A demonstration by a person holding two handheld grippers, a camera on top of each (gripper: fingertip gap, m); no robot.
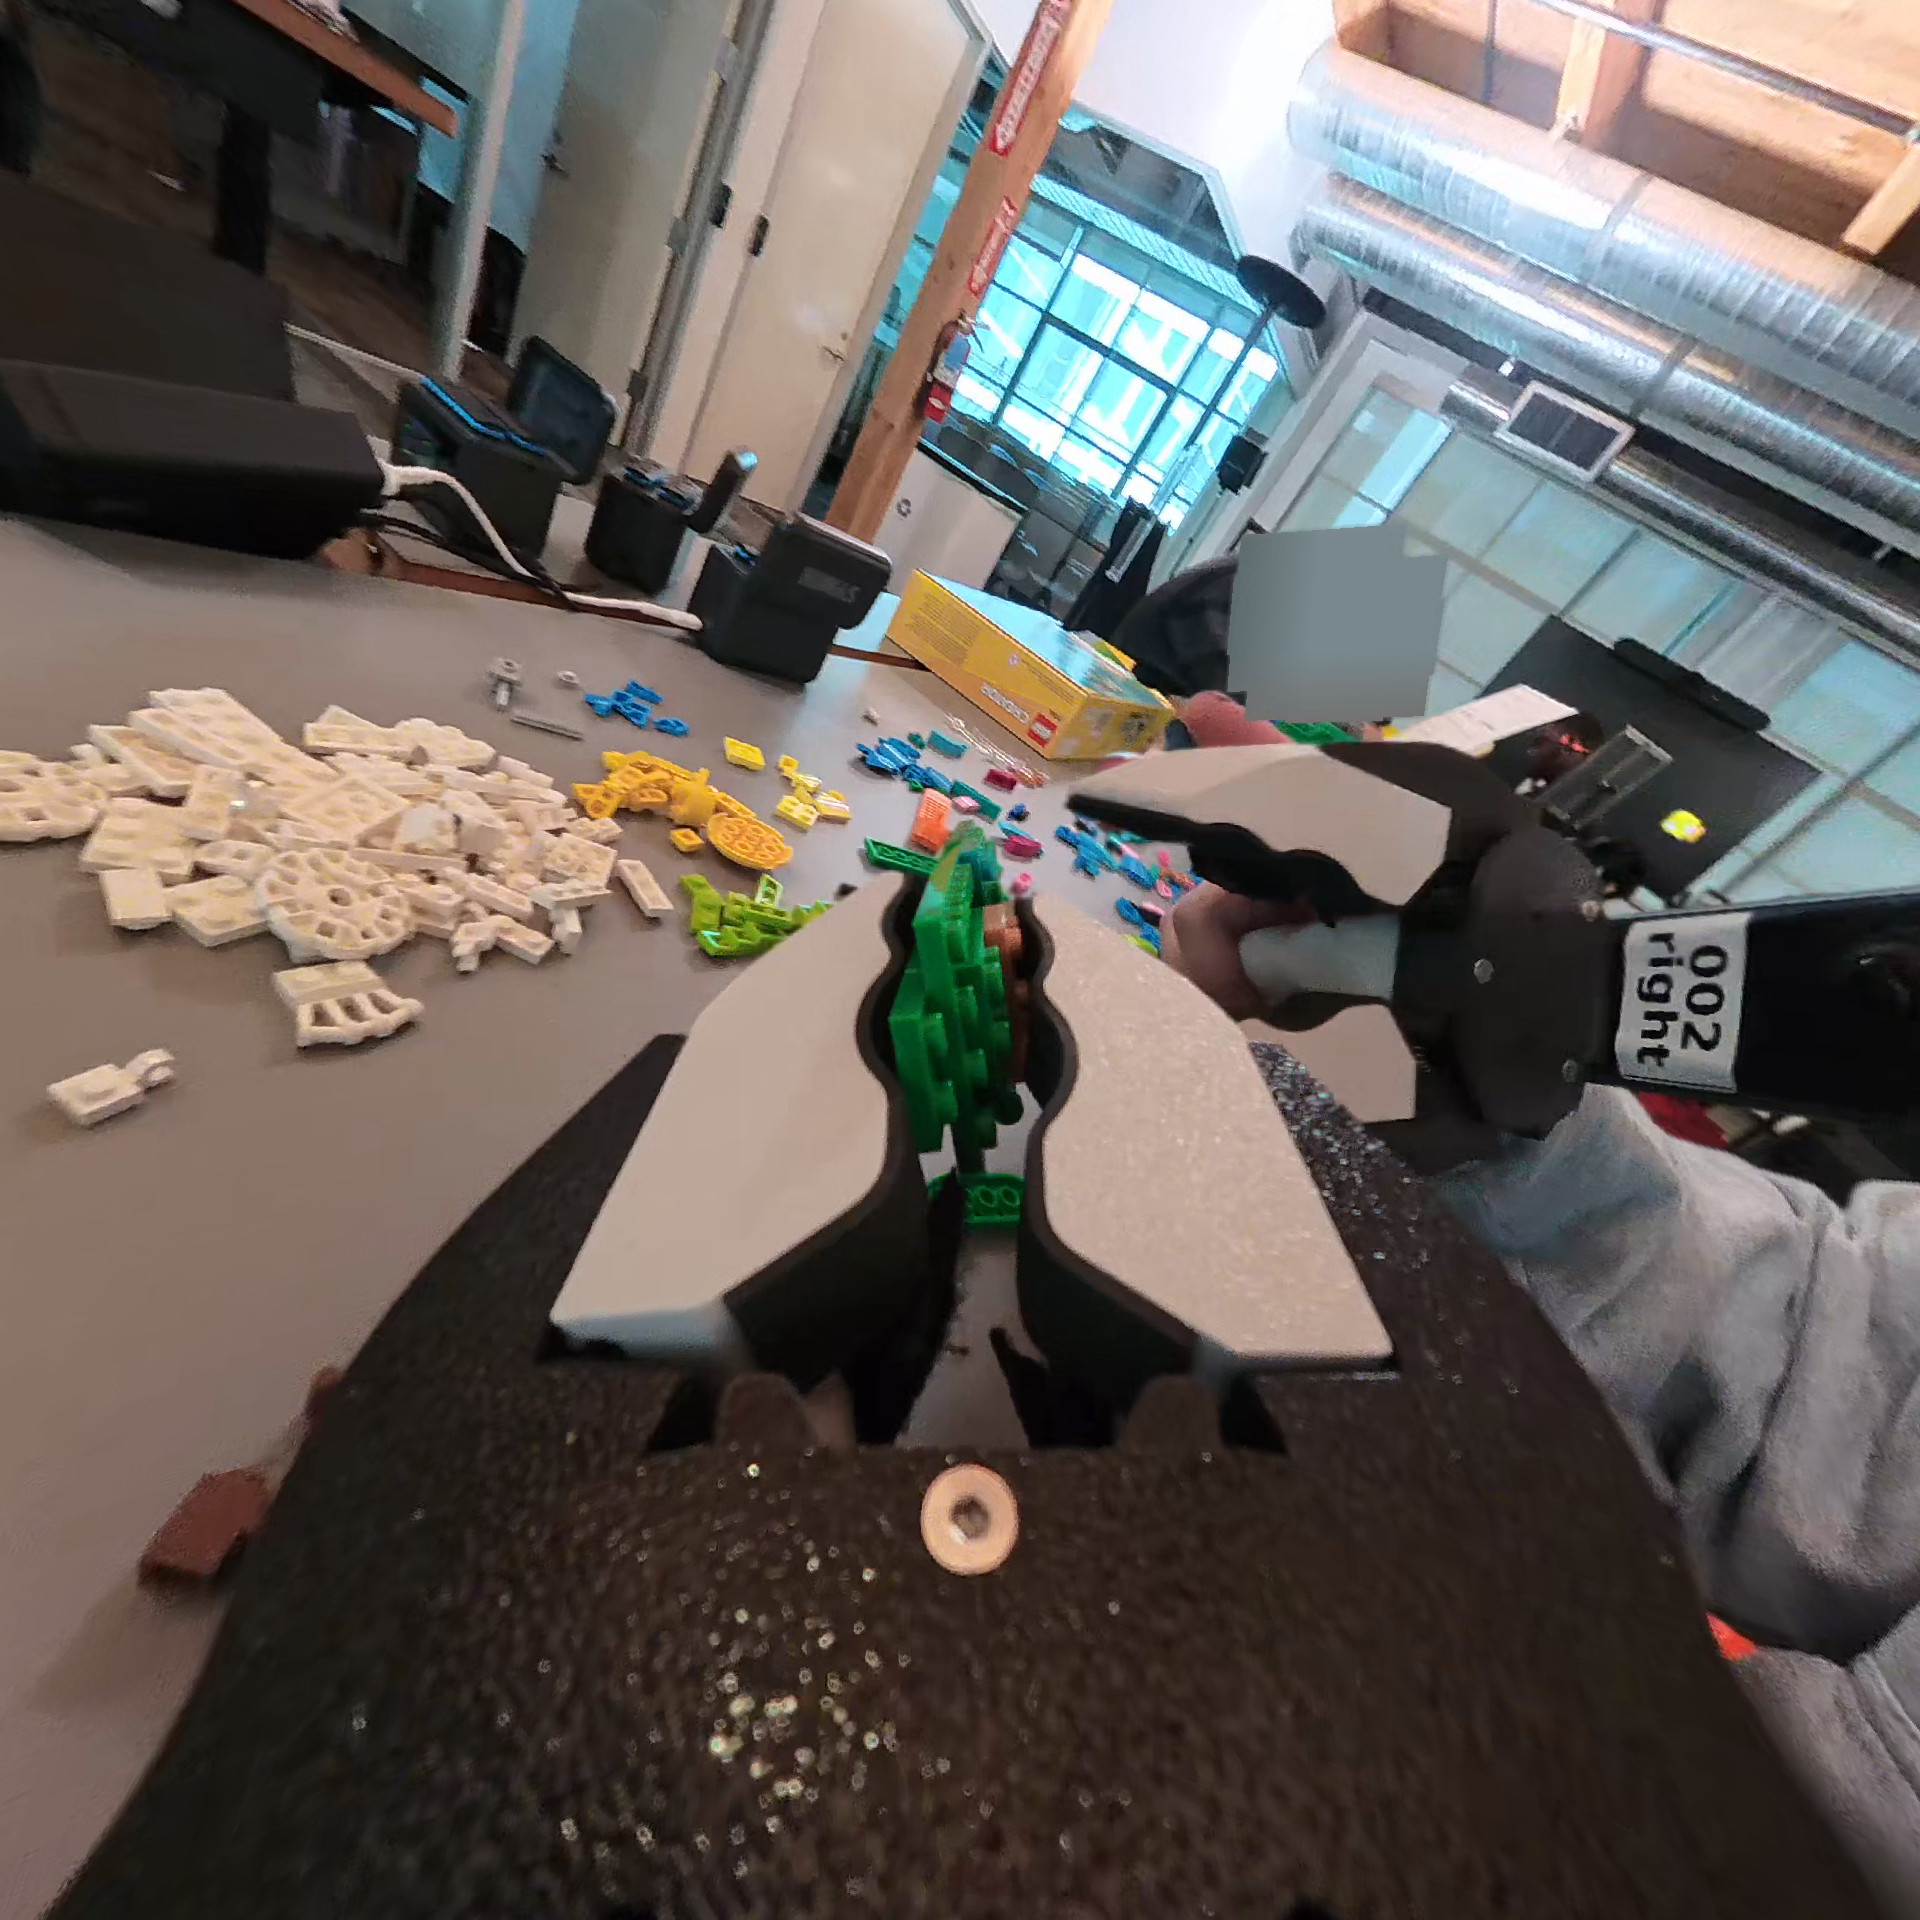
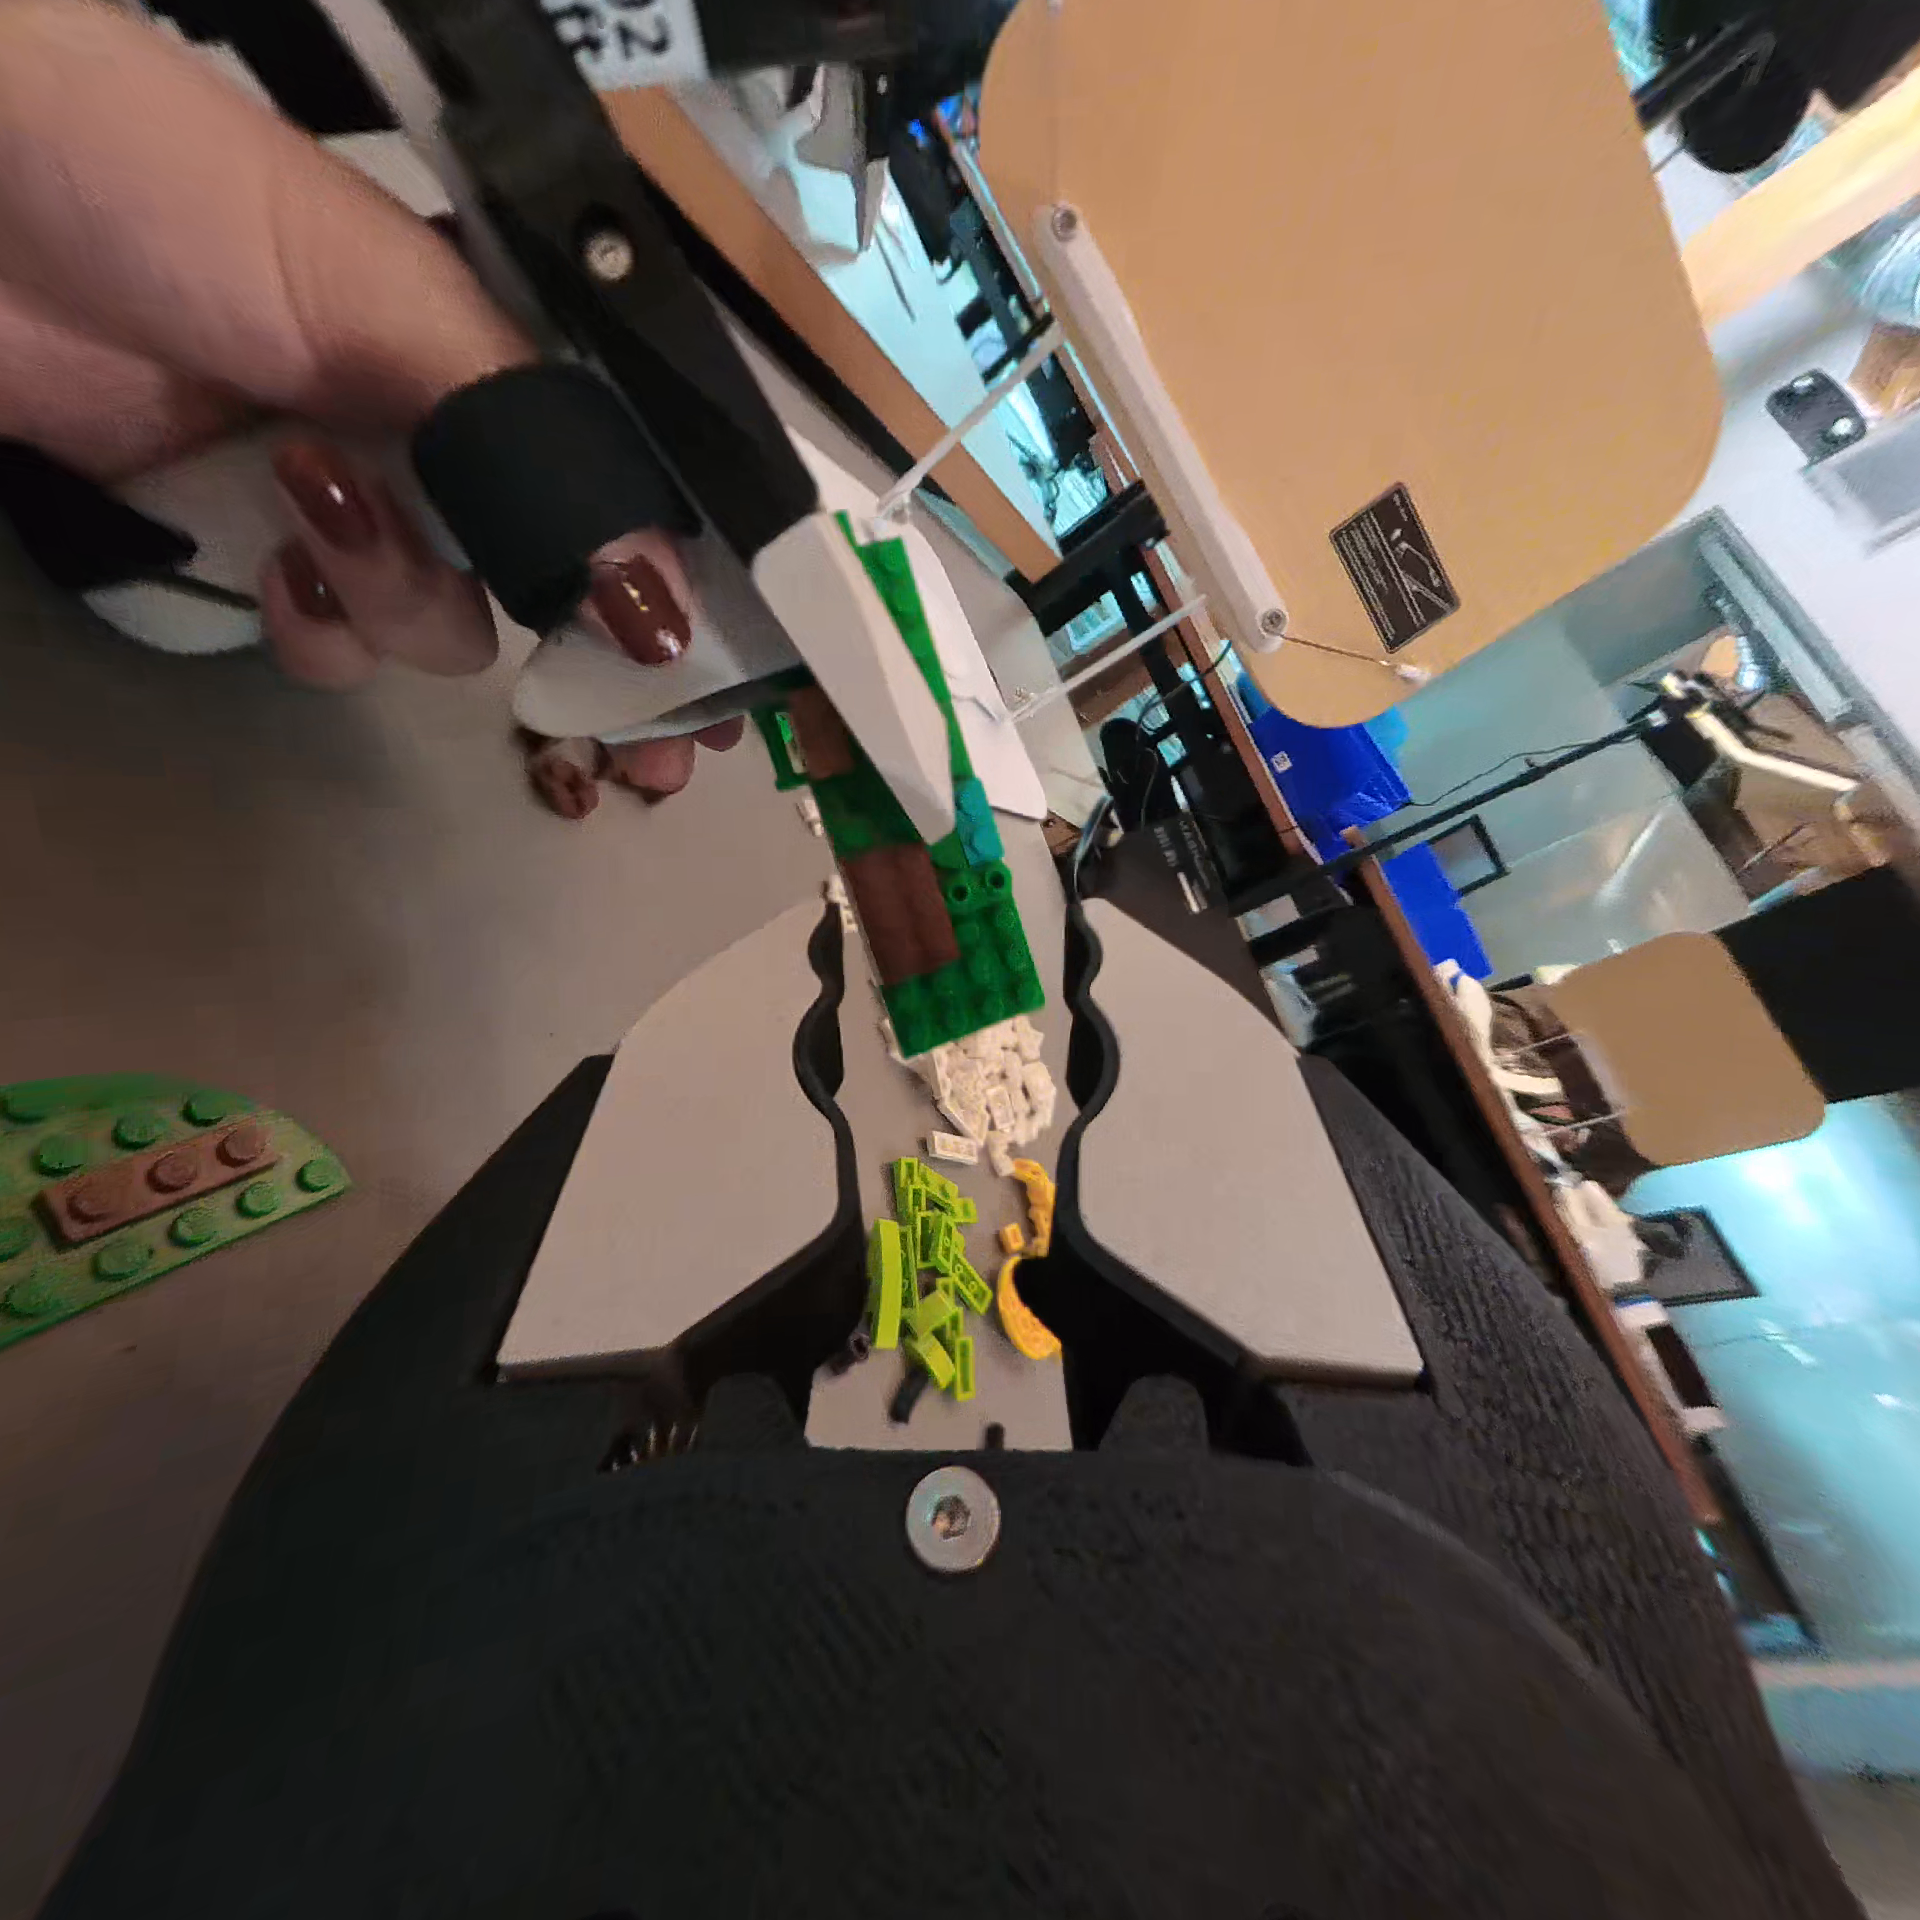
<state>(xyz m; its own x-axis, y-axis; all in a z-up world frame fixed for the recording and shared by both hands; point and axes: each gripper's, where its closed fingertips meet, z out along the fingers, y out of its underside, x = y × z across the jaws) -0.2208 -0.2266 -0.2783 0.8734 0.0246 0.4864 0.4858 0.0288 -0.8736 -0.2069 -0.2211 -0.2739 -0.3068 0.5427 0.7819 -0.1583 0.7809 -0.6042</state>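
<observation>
The left hand-held gripper (image 1: pixel 961 935) is clamped on a green brick-built plate assembly (image 1: pixel 951 997) with brown pieces, held edge-up above the grey counter (image 1: pixel 312 1195). The right hand-held gripper (image 2: pixel 951 935) stands apart, its fingers (image 2: pixel 727 1039) either side of the assembly's end without touching. On the counter beyond lie white bricks (image 1: pixel 291 831), yellow bricks (image 1: pixel 696 805), lime bricks (image 1: pixel 743 914) and a yellow box (image 1: pixel 1023 665).

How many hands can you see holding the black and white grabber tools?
2. One hand grips the far black-and-white right gripper in the left wrist view. Another hand holds the left gripper clamping the green brick plate assembly.
</observation>
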